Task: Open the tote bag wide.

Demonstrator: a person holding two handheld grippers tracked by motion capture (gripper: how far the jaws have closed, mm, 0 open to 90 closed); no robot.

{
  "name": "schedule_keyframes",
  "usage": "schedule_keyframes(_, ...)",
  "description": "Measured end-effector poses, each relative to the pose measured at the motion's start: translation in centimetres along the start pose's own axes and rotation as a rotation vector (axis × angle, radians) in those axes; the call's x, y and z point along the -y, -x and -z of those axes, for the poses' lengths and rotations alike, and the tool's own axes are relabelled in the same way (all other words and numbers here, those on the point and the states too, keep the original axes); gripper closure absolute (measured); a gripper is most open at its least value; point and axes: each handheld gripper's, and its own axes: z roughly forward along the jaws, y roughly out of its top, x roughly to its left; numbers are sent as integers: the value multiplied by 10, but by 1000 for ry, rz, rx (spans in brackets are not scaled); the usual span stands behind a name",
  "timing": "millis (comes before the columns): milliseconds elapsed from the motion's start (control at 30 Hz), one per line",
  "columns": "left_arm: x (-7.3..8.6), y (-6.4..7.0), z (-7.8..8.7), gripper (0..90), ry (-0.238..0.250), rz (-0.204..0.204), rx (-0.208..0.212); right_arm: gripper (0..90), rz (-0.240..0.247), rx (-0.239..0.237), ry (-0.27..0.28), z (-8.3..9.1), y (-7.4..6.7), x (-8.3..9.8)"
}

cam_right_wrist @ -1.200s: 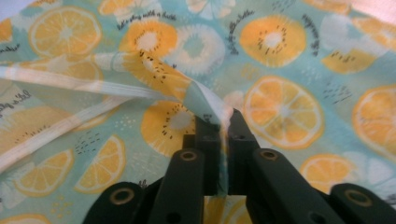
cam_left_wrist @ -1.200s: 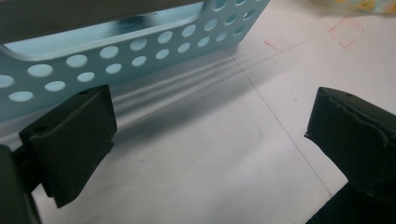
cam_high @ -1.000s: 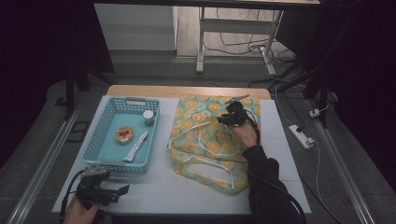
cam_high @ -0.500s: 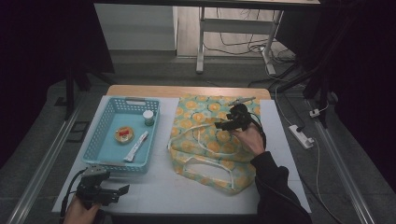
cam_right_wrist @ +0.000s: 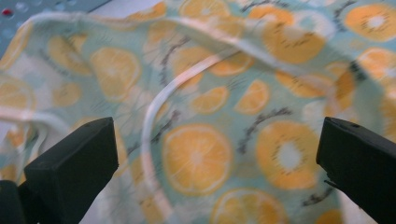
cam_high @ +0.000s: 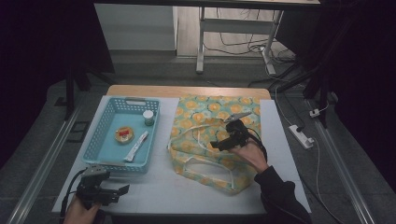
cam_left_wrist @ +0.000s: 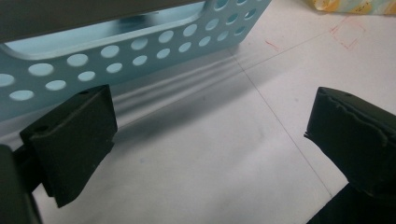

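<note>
While the left gripper [cam_high: 122, 190] idles open at the near left, the right gripper [cam_high: 215, 145], fingers just spread wide and empty, hovers over the bag [cam_high: 205, 116], whose white handle [cam_right_wrist: 154, 116] lies directly ahead.

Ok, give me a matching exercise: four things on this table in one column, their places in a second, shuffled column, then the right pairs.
Things:
1. small jar
2. orange-print bag
3. left gripper
4. white sachet

Places:
A. on the table at the near edge, in front of the blue basket
B. spread flat on the table, right of the basket
C. at the far right of the basket floor
D. lying slantwise in the basket, near its right wall

Pairs: 1-C, 2-B, 3-A, 4-D
</note>
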Motion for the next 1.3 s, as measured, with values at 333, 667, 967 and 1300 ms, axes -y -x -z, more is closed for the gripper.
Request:
schedule_keyframes(333, 0, 0, 0, 19, 3, -4, -1, 0, 27, 14, -72, -12, -8, 25)
schedule_keyframes(667, 0, 1, 0, 20, 2, -6, -1, 36, 123, 48, -143, -26, -15, 36)
schedule_keyframes(967, 0, 1, 0, 21, 0, -6, -4, 434, 161, 12, -144, -17, -22, 34)
schedule_keyframes(1300, 0, 1, 0, 22, 0, -6, -4, 896, 174, -3, -147, -14, -28, 32)
